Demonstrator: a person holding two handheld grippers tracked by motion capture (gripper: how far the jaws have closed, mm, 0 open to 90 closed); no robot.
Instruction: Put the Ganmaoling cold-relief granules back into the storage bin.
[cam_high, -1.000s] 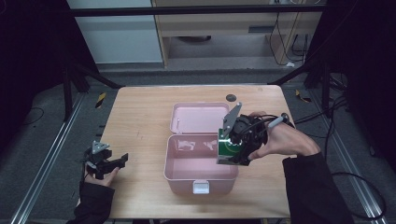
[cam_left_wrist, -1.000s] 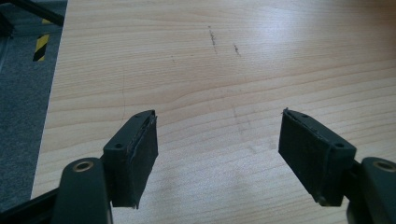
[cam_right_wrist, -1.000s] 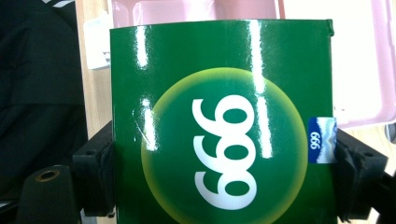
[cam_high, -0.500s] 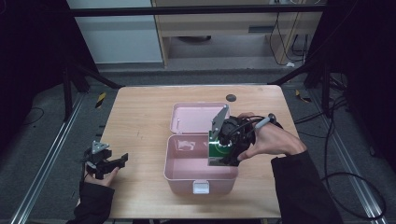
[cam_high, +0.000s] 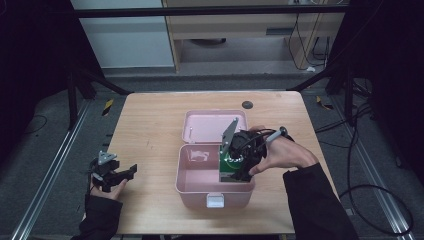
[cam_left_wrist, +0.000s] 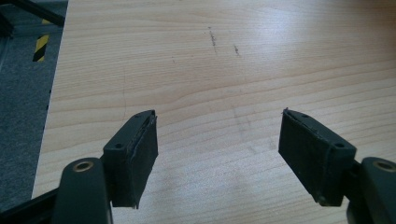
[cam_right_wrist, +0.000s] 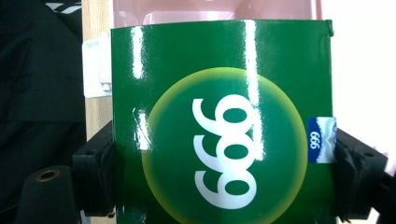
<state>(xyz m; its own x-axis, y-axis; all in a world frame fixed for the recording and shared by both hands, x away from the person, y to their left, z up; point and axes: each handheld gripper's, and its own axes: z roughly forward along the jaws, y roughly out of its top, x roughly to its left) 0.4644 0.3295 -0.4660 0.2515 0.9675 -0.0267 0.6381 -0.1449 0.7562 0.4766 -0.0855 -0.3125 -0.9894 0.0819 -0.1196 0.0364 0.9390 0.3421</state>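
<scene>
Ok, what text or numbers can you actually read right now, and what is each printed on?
"999" in large white digits, seen rotated, on the yellow-green circle of the green box held in the right tool.
"999" in small white digits on the blue sticker at that box's edge.
Pink case: no readable text; its white latch looks blank.

The high camera sits above my side of the counter (cam_high: 150, 125), looking forward and down over the whole top and the floor beyond. The camera on my left hand-held gripper (cam_left_wrist: 219, 149) looks along its jaws, close over bare wood near the counter's left edge. The one on my right hand-held gripper (cam_right_wrist: 224, 172) sits right up against a green box (cam_right_wrist: 219, 116). The high view shares that box (cam_high: 231, 167) and the pink case (cam_high: 200, 175).
</scene>
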